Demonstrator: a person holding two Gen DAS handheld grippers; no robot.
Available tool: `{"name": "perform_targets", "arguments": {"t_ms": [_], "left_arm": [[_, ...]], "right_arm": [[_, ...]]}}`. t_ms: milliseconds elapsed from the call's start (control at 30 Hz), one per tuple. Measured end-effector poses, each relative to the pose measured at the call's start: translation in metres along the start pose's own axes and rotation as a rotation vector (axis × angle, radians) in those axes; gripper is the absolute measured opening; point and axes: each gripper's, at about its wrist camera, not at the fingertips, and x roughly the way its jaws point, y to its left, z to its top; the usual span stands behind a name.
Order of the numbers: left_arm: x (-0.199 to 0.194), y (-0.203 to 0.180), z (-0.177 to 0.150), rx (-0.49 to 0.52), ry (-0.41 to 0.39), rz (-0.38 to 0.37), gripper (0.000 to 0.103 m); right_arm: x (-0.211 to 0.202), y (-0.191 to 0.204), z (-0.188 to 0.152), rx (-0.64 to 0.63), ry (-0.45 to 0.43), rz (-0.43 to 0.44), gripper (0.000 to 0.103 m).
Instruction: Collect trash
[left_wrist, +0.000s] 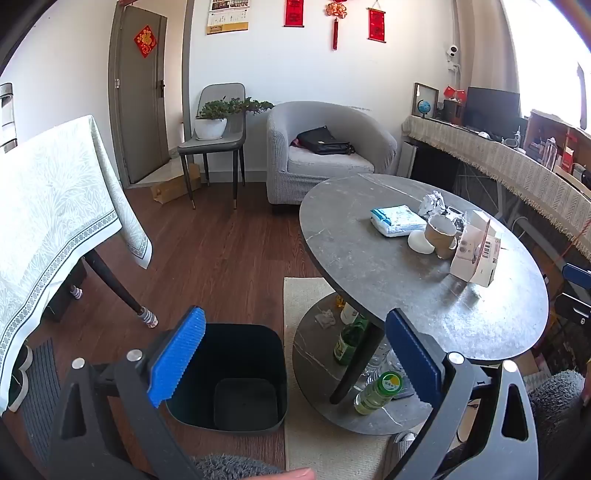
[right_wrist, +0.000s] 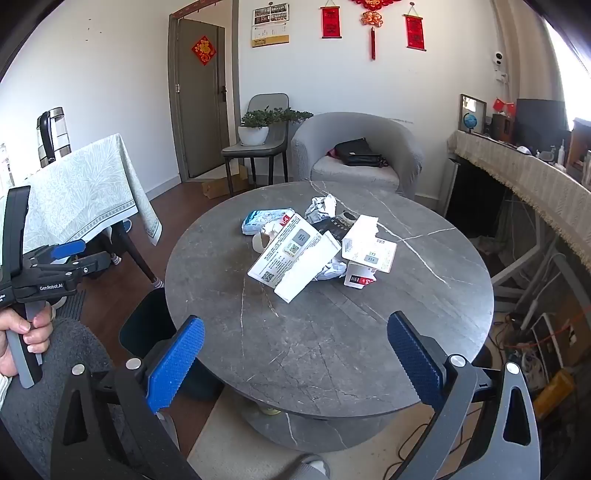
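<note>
Both tongs are wide open and hold nothing: my left gripper (left_wrist: 295, 360) hangs above the dark trash bin (left_wrist: 236, 380) on the floor, and my right gripper (right_wrist: 295, 363) points at the round grey table (right_wrist: 332, 350) from its near edge. The trash lies in a heap in the middle of the table, well apart from both grippers: a torn white carton (right_wrist: 291, 254), crumpled paper (right_wrist: 321, 207), a paper cup (left_wrist: 441, 230) and a blue-white packet (left_wrist: 397, 220). The bin looks empty, so I judge collecting has not started. Next move calls for reaching forward with the right gripper to the carton and closing on an edge. On the left tool I read "GenRobot.AI"; the carton shows QR codes and a barcode, its text too small.
</note>
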Motion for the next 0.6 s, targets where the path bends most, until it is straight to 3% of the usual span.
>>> {"name": "perform_targets", "arguments": {"t_ms": [600], "left_arm": [[-0.0025, -0.0009, 0.0007, -0.017, 0.007, -0.010, 0.100]], "right_arm": [[0.0006, 0.0003, -0.0002, -0.007, 0.001, -0.006, 0.100]]}}
